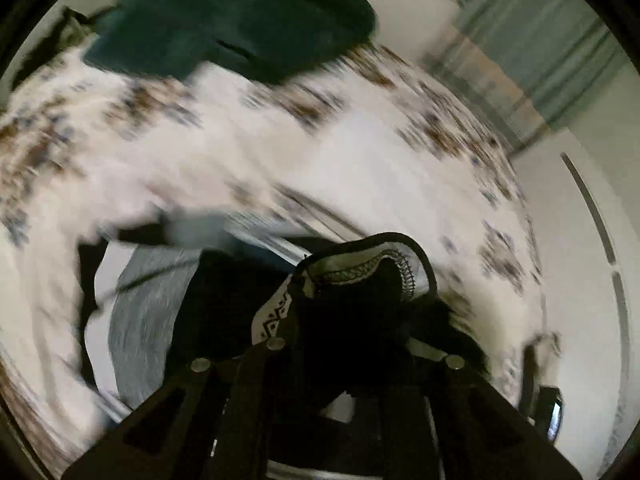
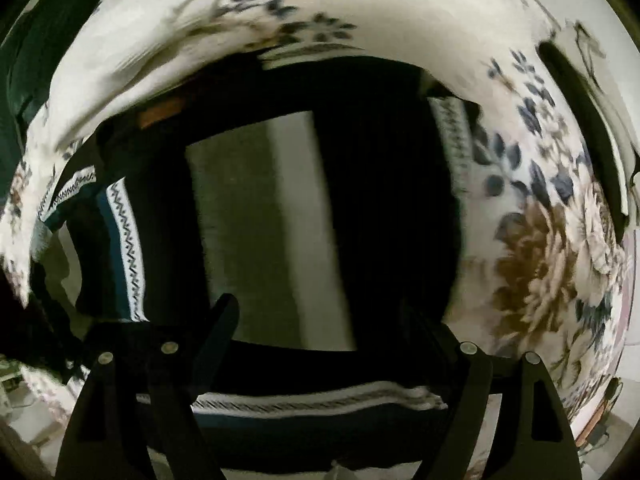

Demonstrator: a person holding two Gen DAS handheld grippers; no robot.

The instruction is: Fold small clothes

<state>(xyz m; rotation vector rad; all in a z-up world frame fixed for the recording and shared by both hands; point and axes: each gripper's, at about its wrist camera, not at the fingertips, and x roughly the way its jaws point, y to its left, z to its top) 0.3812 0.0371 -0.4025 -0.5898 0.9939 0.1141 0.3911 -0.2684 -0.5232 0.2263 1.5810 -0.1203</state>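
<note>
A small black garment with grey and white panels and zigzag-patterned trim lies on a floral bedsheet [image 2: 540, 240]. In the left wrist view my left gripper [image 1: 344, 300] is shut on a bunched edge of the garment [image 1: 360, 264], lifted off the bed; the rest of it [image 1: 148, 312] trails below left. In the right wrist view my right gripper [image 2: 336, 344] is open just above the flat black garment [image 2: 380, 200], its fingers [image 2: 218, 328] spread over the grey panel [image 2: 260, 220] and a patterned hem [image 2: 320, 400].
A dark teal garment [image 1: 240, 24] lies at the far side of the bed [image 1: 360, 152]. A curtain [image 1: 560, 52] and white wall [image 1: 560, 240] stand beyond the bed's right edge. The left view is blurred by motion.
</note>
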